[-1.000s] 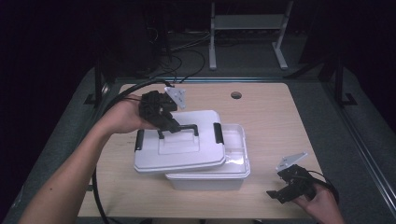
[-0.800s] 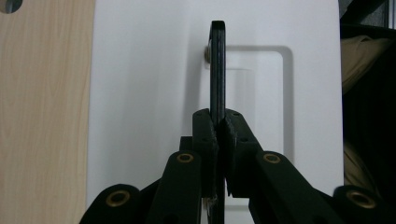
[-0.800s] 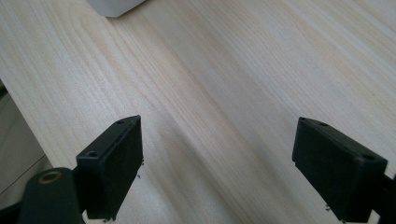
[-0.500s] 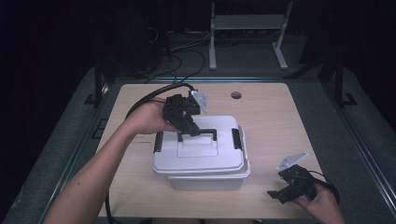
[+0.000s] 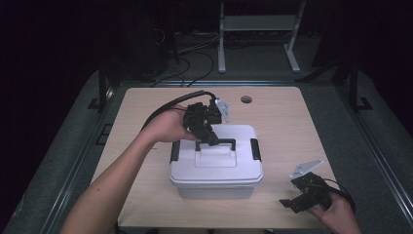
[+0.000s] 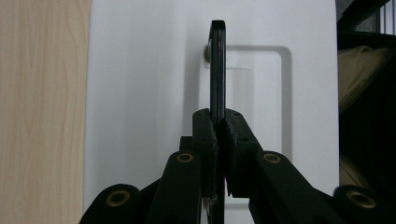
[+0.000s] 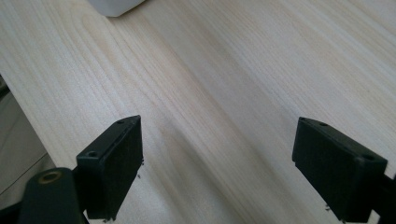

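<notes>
The table point(image 5: 146, 105) is carrying a white lidded box point(image 5: 215, 181) that is standing near the middle of its near edge, well apart from the far corners. The lid point(image 5: 214, 163) is lying squarely over the box, with a black latch point(image 5: 255, 149) showing at its right end and another at its left end; whether either is clipped cannot be told. The black handle point(image 6: 217, 65) is standing upright on the lid, and the left tongs point(image 5: 210, 141) are pinching it, closed almost fully with the bar clamped between the pads, as the left gripper view is showing. The right tongs point(image 5: 299, 200) are resting near the table's near right corner, spread wide over bare wood and holding nothing.

Risks, as judged from this moment: if the lid is sitting slightly askew, letting go of the handle may be leaving one rim riding on the box wall, so the latches would not be catching. Because the grip is on a thin bar only, a sideways pull may be twisting the handle between the pads or dragging the light box toward the table's near edge.
</notes>
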The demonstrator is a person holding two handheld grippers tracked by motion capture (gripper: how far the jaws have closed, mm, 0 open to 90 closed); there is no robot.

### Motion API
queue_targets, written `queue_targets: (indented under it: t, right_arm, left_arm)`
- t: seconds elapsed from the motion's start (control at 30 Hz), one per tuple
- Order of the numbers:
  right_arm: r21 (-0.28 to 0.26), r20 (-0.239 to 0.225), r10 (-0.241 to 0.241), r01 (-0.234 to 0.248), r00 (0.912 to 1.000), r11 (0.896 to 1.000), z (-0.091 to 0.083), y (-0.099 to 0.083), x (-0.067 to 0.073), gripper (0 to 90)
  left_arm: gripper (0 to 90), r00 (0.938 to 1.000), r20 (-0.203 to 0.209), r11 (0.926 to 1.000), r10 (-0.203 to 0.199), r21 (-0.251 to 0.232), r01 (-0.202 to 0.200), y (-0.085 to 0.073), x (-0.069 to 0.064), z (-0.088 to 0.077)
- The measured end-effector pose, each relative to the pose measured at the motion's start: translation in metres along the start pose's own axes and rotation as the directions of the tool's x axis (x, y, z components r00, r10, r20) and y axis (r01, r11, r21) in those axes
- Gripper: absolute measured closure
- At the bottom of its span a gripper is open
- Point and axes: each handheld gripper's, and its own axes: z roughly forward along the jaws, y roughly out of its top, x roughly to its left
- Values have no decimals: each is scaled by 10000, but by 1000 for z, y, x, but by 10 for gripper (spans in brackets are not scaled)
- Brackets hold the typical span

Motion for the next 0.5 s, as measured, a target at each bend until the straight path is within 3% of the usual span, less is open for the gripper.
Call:
queue_targets:
  t: [0.17,0.5]
  right_arm:
    - [4,-11,-65,65,10000,10000,0,2,1,157]
    - [-93,22,-40,40,10000,9999,-1,0,0,157]
  left_arm:
    - [841,10000,8,9997,6,251,-6,2,0,6]
    - [703,10000,32,10000,-75,-53,76,-5,-3,-4]
